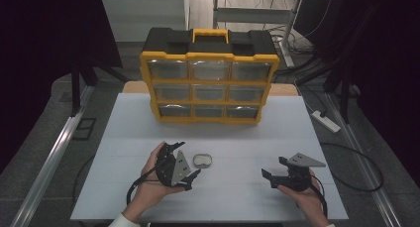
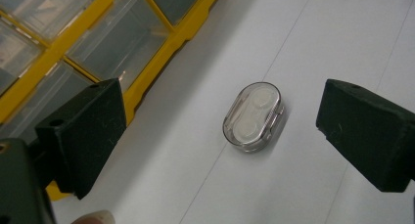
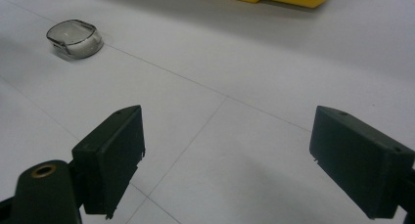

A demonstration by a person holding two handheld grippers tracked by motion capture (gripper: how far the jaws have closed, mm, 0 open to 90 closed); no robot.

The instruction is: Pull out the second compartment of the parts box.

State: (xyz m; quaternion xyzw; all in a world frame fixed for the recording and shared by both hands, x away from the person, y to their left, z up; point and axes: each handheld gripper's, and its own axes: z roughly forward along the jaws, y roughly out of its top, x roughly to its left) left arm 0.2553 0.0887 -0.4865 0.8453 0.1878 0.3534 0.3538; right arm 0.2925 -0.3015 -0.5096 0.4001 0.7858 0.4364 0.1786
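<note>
A small clear oval case (image 1: 202, 160) with two white round pads inside lies on the white table (image 1: 124, 138). My left gripper (image 1: 185, 162) hovers just left of it, jaws wide apart. Seen along those jaws, the case (image 2: 253, 116) lies ahead between them, untouched, and my left gripper (image 2: 220, 136) is open. My right gripper (image 1: 275, 170) rests near the table's front right, open, with nothing between its jaws. From the right gripper view the case (image 3: 75, 38) sits far off at upper left, and my right gripper (image 3: 225, 160) faces bare table.
A black and yellow drawer cabinet (image 1: 209, 78) with clear drawers, all closed, stands upright at the back of the table; its corner (image 2: 88, 48) lies close to the left jaw. A power strip (image 1: 325, 121) lies on the floor at the right.
</note>
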